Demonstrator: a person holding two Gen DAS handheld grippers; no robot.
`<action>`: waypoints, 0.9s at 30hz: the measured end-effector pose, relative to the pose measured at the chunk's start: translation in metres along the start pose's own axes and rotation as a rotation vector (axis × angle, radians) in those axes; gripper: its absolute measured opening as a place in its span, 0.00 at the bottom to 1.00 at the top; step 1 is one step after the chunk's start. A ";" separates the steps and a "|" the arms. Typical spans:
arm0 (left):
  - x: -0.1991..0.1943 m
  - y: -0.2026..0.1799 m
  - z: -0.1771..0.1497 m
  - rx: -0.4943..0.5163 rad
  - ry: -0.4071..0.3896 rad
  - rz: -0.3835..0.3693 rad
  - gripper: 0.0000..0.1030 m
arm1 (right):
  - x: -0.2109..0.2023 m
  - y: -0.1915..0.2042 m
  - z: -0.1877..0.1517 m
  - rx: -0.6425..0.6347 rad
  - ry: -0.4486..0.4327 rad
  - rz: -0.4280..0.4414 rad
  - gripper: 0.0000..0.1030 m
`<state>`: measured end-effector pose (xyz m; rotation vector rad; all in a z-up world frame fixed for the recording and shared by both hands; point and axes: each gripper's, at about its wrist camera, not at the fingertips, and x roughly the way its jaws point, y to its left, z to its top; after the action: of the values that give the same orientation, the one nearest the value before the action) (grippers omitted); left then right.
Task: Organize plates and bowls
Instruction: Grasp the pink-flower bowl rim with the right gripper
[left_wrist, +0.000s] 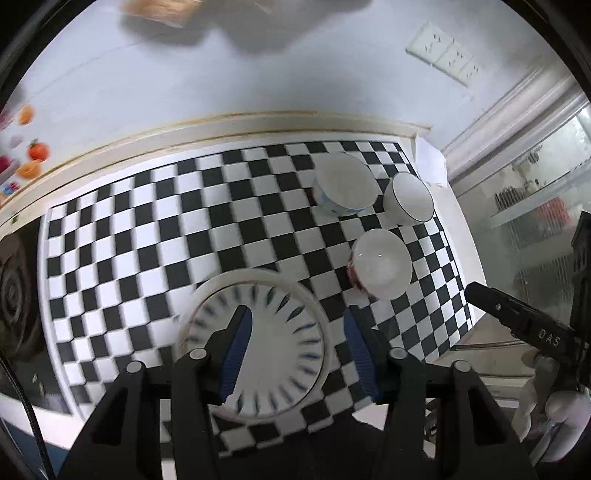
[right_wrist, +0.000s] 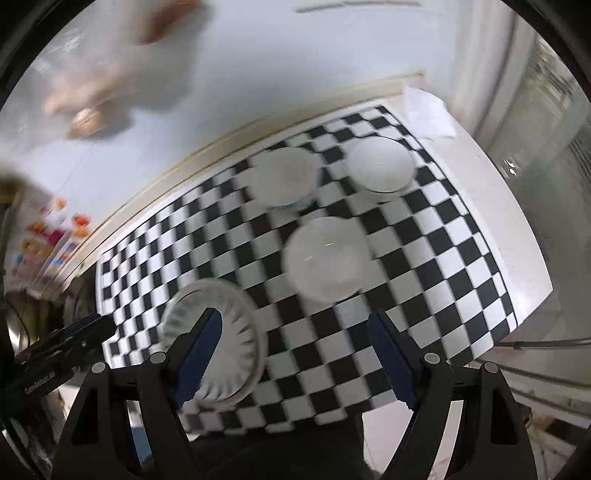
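A white plate with blue dashes (left_wrist: 273, 354) lies flat near the front edge of the checkered mat (left_wrist: 147, 240). My left gripper (left_wrist: 297, 350) hangs open above it, its left finger over the plate's middle and its right finger just past the right rim. Three bowls stand at the back right: a blue-patterned one (left_wrist: 345, 184), a white one with a dark rim (left_wrist: 408, 199) and a red-patterned one (left_wrist: 380, 264). My right gripper (right_wrist: 297, 354) is open over bare mat, between the plate (right_wrist: 236, 325) on its left and the nearest bowl (right_wrist: 325, 258) ahead.
The mat covers a white counter (right_wrist: 509, 240) against a pale wall with a socket panel (left_wrist: 443, 51). A stove burner (left_wrist: 14, 295) lies left of the mat. A glass door (left_wrist: 535, 206) stands to the right. A gloved hand (left_wrist: 554, 410) holds the right gripper.
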<state>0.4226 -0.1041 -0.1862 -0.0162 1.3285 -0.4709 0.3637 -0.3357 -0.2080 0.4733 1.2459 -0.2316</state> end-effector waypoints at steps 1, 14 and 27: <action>0.015 -0.005 0.008 -0.002 0.024 -0.014 0.46 | 0.013 -0.013 0.008 0.016 0.015 -0.002 0.81; 0.195 -0.052 0.052 -0.136 0.278 -0.001 0.19 | 0.174 -0.092 0.063 -0.027 0.295 0.104 0.36; 0.223 -0.067 0.030 -0.191 0.313 0.038 0.09 | 0.210 -0.090 0.062 -0.159 0.425 0.147 0.11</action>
<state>0.4649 -0.2477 -0.3672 -0.0777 1.6747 -0.3210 0.4439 -0.4258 -0.4111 0.4885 1.6209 0.0993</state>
